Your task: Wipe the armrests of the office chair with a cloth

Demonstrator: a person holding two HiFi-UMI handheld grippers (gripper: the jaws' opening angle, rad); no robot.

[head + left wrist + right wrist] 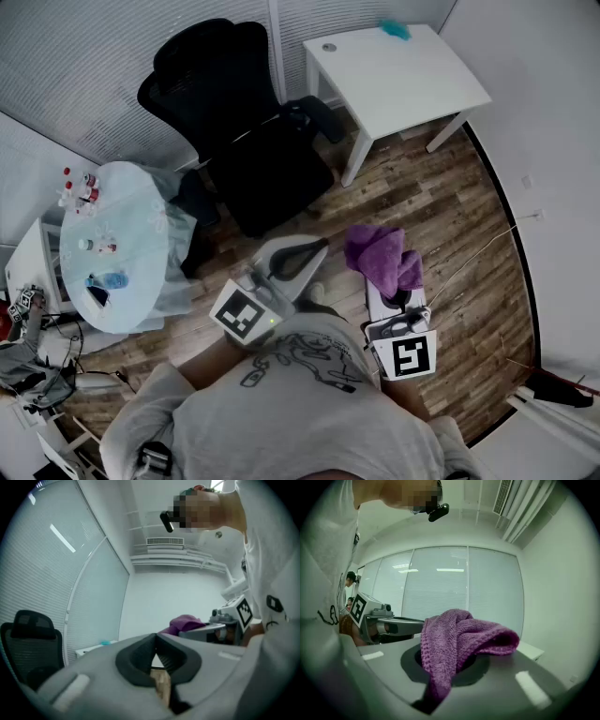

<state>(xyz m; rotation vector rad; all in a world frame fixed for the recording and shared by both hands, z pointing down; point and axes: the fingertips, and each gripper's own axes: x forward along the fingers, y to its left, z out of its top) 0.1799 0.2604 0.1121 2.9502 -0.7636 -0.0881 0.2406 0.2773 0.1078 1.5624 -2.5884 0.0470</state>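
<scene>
The black office chair (234, 122) stands ahead of me on the wood floor. One armrest (317, 114) is on its right side and the other (194, 202) on its left. My right gripper (392, 298) is shut on a purple knitted cloth (380, 251), which bunches over its jaws (459, 639). It is held low and right of the chair, apart from it. My left gripper (309, 253) is shut with nothing in it, its jaws meeting at the tip (155, 638). It points toward the seat's front edge. The chair (33, 648) shows at the left of that gripper's view.
A white table (422, 84) stands at the back right, with a teal item (394, 30) on its far edge. A round table under a pale blue cover (141, 281), with small bottles on it, stands left of the chair. A white wall (553, 187) runs along the right.
</scene>
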